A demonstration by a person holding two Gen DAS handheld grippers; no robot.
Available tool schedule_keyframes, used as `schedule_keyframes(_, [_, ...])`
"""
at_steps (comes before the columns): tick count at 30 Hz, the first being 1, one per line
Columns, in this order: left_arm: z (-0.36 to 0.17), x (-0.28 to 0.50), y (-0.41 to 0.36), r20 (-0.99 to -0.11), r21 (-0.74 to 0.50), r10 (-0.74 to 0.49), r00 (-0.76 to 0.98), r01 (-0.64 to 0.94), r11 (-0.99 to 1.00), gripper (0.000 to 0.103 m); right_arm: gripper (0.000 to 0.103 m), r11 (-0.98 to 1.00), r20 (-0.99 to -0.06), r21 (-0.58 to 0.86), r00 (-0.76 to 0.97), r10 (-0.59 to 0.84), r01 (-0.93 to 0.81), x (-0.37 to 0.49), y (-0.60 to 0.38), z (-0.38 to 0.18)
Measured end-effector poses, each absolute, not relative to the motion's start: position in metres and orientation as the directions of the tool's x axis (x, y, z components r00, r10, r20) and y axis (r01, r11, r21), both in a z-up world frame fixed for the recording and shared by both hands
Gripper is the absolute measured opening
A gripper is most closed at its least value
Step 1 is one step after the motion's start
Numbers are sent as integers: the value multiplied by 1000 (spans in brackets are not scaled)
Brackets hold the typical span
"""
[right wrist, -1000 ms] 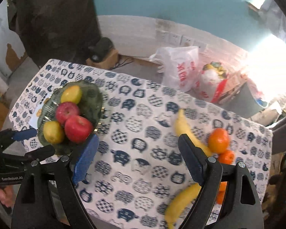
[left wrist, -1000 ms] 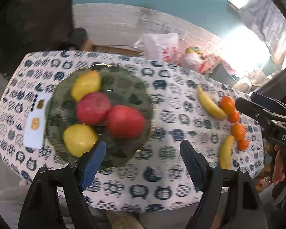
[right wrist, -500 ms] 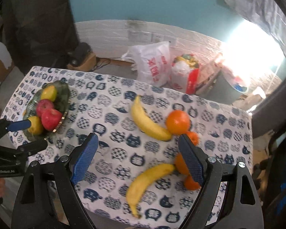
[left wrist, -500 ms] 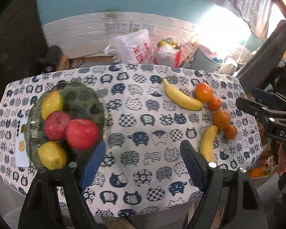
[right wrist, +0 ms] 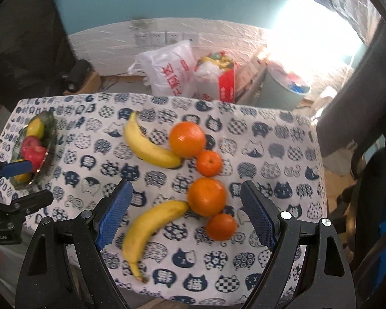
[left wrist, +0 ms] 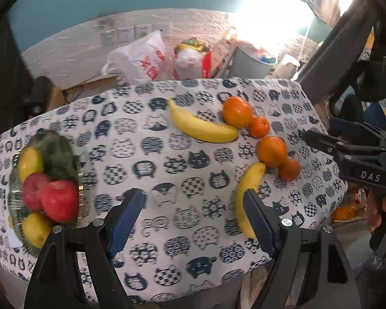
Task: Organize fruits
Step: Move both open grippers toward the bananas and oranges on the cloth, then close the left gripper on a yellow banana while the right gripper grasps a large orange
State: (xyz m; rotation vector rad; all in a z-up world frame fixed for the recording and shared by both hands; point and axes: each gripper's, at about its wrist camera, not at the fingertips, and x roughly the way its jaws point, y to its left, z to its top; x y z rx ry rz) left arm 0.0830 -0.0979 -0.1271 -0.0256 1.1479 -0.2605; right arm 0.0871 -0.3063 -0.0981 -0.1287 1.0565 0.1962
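A cat-print tablecloth (right wrist: 283, 141) covers the table; behind it, plastic bags (right wrist: 172, 69) lean against a white-and-teal wall. Both the left gripper (left wrist: 193, 221) and right gripper (right wrist: 186, 213) gape wide, empty. Bananas (right wrist: 149, 146) and oranges (right wrist: 187, 139) lie right of the fruit bowl (right wrist: 50, 139).

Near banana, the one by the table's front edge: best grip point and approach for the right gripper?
Take the near banana at its thick middle, from above, jaws across its width. It lies flat and curved; its upper tip touches an orange, so stay below that. The right gripper is open above it.
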Motion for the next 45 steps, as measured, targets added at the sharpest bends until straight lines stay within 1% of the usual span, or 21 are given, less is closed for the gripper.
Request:
schedule_keyframes(11, [-162,102,-145,-926,-152,-227,302,253,956,81,85,985,-906,-4,418,69,-171,96,-341,-135])
schedule_keyframes(17, [-183,108,-165,-938,-181,-249,243,270,946,81,85,988,-912,10,404,72,-152,96,-354,-143])
schedule_keyframes(23, [-214,114,-184,-952,-210,-261,161,279,937,81,85,990,-919,17,387,71,-142,97,-361,-151])
schedule_keyframes(32, [-245,114,-193,-964,-209,-245,102,277,938,81,86,990,-927,26,366,75,-137,101,-366,-163])
schedule_keyframes(36, [-255,114,-192,-968,-206,-237,87,275,939,81,86,989,-931,58,350,102,-135,105,-366,-171])
schedule_keyframes(42, [-256,116,-200,-962,-198,-247,115,328,924,59,86,988,-939,66,326,109,-140,112,-361,-183])
schedule_keyframes(43, [-257,116,-201,-960,-206,-255,112,334,920,53,86,988,-941,66,322,109,-140,113,-361,-185])
schedule_keyframes(44, [-257,116,-203,-958,-216,-267,108,342,914,40,86,988,-942,67,318,109,-139,114,-361,-187])
schedule_keyframes(45, [-258,116,-208,-955,-229,-280,97,355,906,38,86,988,-943,67,315,109,-139,115,-360,-188])
